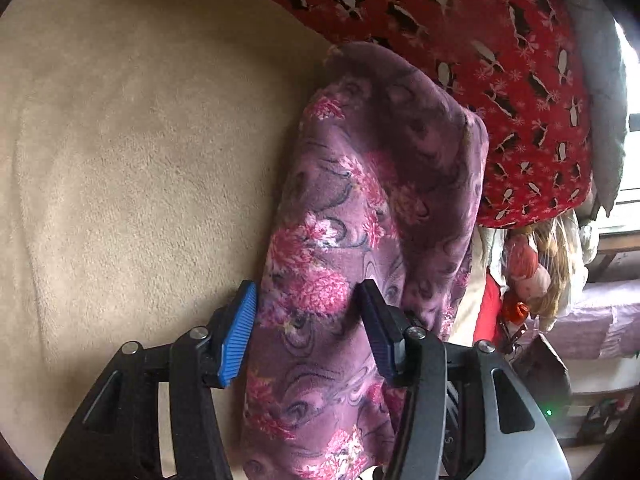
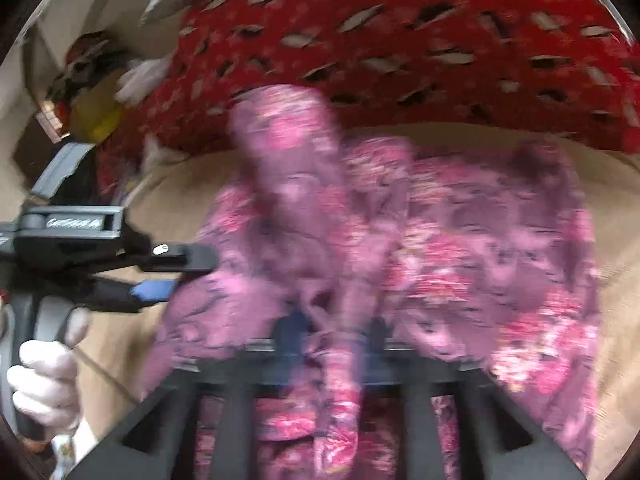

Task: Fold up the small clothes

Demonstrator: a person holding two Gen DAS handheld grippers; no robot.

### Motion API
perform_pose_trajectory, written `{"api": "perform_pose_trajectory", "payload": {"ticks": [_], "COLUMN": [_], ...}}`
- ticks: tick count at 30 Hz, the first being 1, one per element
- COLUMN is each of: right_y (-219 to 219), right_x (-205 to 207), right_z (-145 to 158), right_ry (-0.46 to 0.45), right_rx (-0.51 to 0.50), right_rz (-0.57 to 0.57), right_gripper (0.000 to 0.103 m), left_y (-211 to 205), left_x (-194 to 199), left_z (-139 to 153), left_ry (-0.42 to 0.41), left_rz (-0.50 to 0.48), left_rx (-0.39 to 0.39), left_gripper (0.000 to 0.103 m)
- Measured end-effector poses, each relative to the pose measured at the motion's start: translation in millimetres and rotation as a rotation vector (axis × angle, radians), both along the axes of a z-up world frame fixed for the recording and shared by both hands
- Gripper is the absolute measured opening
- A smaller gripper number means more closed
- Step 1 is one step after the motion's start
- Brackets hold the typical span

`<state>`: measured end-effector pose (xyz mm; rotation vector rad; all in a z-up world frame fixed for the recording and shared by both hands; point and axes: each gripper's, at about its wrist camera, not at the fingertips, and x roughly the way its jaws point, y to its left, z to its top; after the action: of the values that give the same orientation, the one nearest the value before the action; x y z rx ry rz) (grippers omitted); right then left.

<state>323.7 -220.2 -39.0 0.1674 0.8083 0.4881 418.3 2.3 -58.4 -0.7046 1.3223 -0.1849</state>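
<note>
A small purple garment with pink flowers (image 1: pixel 360 208) lies on a beige fleece blanket (image 1: pixel 140 160). In the left wrist view my left gripper (image 1: pixel 306 320) is open, its blue-padded fingers (image 1: pixel 238 336) standing on either side of a fold of the garment without pinching it. In the blurred right wrist view the same garment (image 2: pixel 460 248) is bunched up, and a strip of it runs between the fingers of my right gripper (image 2: pixel 334 344), which looks shut on it. The left gripper also shows at the left of the right wrist view (image 2: pixel 160 280), held by a gloved hand (image 2: pixel 44 384).
A red pillow with a black-and-white print (image 1: pixel 480 60) lies along the far edge of the blanket, also in the right wrist view (image 2: pixel 400 40). A doll and clutter (image 1: pixel 532 272) sit beyond the bed at the right. A bright window is at the far right.
</note>
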Motion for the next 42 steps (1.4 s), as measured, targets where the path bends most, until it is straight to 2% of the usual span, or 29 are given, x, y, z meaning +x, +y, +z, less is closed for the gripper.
{"api": "perform_pose_trajectory", "payload": {"ticks": [4,10,15,20,24,26,29,33,36,39,40,42], "right_y": [-3,-25,-56,-93,-116,-125,-129,-125,-129,-139,-144,-149], "right_x": [-11,-25,-31,-34,-28,-25,-24,-24,-23,-26,-28,-27], "right_z": [13,28,36,31,7,-6,-18,-19,-18,-16,-15,-13], "right_ry": [-0.080,-0.108,-0.117,-0.103,-0.045,-0.009,0.007,0.005,0.015,0.031,0.032,0.039], "right_rx": [-0.016,0.007,0.008,-0.006,-0.039,-0.023,0.017,0.012,0.049,0.146,0.201,0.280], "right_rz": [0.027,0.011,-0.038,-0.092,-0.152,-0.175,-0.177,-0.168,-0.167,-0.176,-0.177,-0.169], "right_gripper": [0.009,0.008,0.008,0.007,0.004,0.004,0.004,0.004,0.005,0.010,0.011,0.018], "left_y": [-4,-25,-51,-81,-99,-100,-98,-94,-85,-72,-65,-55], "left_x": [-7,-19,-26,-31,-31,-31,-31,-32,-34,-28,-24,-15], "left_z": [5,17,25,25,22,22,24,27,37,53,57,58], "left_ry": [-0.010,-0.019,-0.028,-0.041,-0.065,-0.071,-0.079,-0.077,-0.093,-0.137,-0.141,-0.121], "left_rz": [-0.003,-0.032,-0.082,-0.128,-0.166,-0.175,-0.177,-0.182,-0.190,-0.168,-0.152,-0.122], "left_rx": [0.005,0.018,0.061,0.153,0.295,0.315,0.313,0.293,0.275,0.247,0.225,0.170], "left_gripper": [0.051,0.051,0.051,0.057,0.057,0.057,0.056,0.056,0.056,0.056,0.056,0.057]}}
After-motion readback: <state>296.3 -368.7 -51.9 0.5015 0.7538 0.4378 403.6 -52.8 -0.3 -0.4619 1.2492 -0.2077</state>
